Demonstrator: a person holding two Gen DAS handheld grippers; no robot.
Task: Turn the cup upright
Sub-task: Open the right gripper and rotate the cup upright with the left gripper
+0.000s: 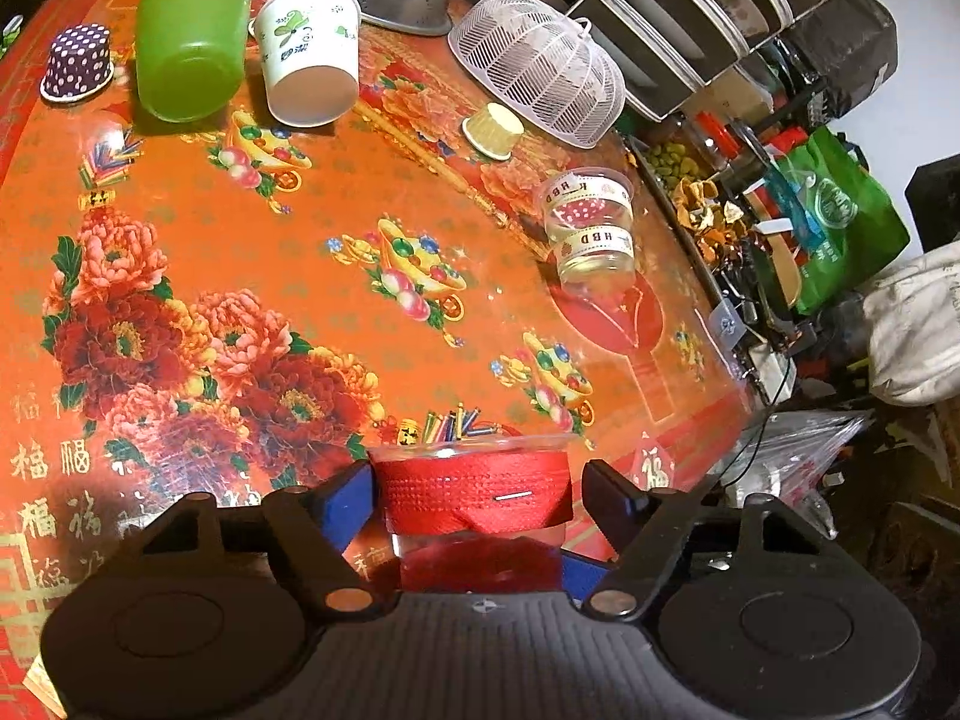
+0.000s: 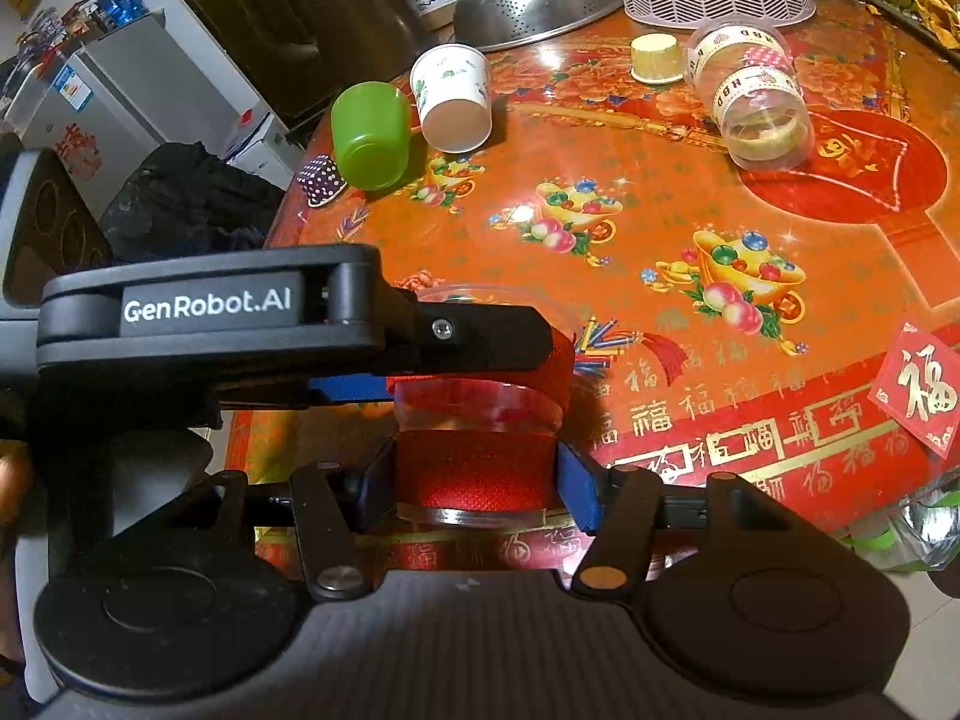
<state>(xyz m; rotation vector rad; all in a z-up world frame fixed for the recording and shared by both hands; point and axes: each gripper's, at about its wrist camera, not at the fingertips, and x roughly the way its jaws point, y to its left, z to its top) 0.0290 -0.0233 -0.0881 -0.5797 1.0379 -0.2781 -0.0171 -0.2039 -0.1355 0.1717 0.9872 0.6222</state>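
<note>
In the left wrist view, our left gripper (image 1: 474, 495) stood with its jaws spread wider than the clear cup with the red ribbon (image 1: 471, 492) that sat between them. A gap showed on the right side; on the left the blue pad lay close against the ribbon, and we could not tell whether it touched. The cup stood near the edge of the orange flowered table (image 1: 288, 276). Farther off lay a green cup (image 1: 192, 42) and a white paper cup (image 1: 309, 54), both on their sides, and a clear ribboned cup (image 1: 591, 225) tipped over.

In the right wrist view, our right gripper (image 2: 471, 480) had its blue pads pressed against the lower red band of the same cup (image 2: 480, 438), holding it by both sides. The left gripper's black finger (image 2: 474, 330) crossed in front of the cup's upper part.
</note>
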